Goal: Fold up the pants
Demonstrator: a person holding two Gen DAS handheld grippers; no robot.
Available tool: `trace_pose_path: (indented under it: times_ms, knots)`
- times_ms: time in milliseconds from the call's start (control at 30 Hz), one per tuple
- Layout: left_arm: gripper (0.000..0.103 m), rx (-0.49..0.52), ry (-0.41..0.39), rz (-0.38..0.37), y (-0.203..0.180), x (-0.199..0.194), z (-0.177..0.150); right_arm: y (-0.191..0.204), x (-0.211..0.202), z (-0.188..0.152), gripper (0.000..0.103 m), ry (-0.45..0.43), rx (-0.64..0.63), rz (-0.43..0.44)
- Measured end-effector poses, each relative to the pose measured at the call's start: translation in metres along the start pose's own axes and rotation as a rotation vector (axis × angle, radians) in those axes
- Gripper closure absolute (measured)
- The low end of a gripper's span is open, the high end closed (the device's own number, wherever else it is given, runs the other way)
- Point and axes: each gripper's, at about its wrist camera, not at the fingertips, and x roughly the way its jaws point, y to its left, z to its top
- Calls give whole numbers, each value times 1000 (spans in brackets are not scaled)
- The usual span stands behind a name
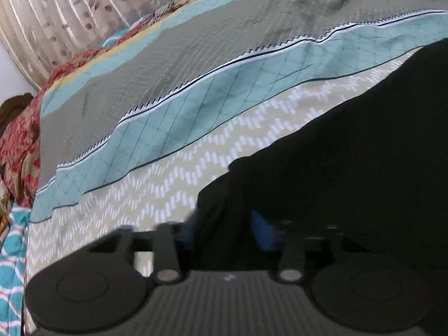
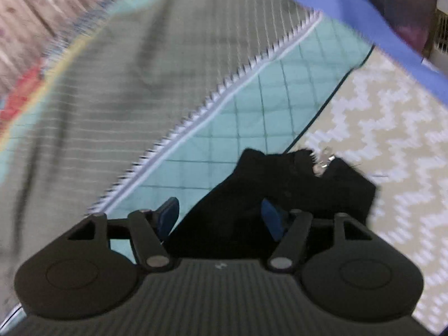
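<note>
Left wrist view: your left gripper [image 1: 224, 229] has a fold of the black pants [image 1: 350, 145] running between its blue pads [image 1: 266, 232], and the fingers look closed in on the cloth, though blur keeps you from seeing the contact itself. From there the pants spread up and to the right as one dark mass over the patterned bedspread [image 1: 196, 98] (grey, teal and beige zigzag bands). A floral curtain [image 1: 70, 8] hangs behind the bed, and a red floral cloth [image 1: 22, 140] is bunched at the left edge of the bedspread.

Right wrist view: your right gripper [image 2: 221, 218] also has the pants [image 2: 266, 184] between its blue pads [image 2: 168, 215], with the left pad standing clear of the fabric, so you cannot tell whether it is clamped. A small metal fastener [image 2: 323, 162] shows at the top of the bunched cloth. Beneath lies the same bedspread [image 2: 238, 117], and a blue band [image 2: 364, 19] crosses the upper right corner, heavily blurred
</note>
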Motion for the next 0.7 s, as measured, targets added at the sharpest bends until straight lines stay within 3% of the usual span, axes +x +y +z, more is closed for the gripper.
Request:
trace_pose_path:
  times_ms: [33, 67, 100, 167, 233, 433, 567, 700]
  knots:
    - [89, -1, 2, 6, -2, -1, 0, -2, 8, -2, 38, -2, 14, -11]
    - [91, -1, -4, 14, -4, -4, 1, -3, 7, -3, 56, -41, 3, -7]
    - [93, -1, -17, 27, -5, -7, 1, -5, 7, -3, 99, -49, -20, 4]
    - [93, -5, -54, 49, -4, -22, 0, -21, -1, 0, 97, -34, 36, 65]
    - [94, -44, -96, 62, 3, -42, 2, -42, -28, 3, 98, -81, 78, 144]
    - [94, -152, -249, 61, 31, -149, -17, -122, -154, -1, 98, -146, 139, 332]
    - [94, -207, -323, 42, 46, -229, -58, -195, -242, -28, 98, -184, 139, 415]
    - [94, -200, -328, -1, 40, -290, -116, -278, -303, -87, 97, -183, 174, 449]
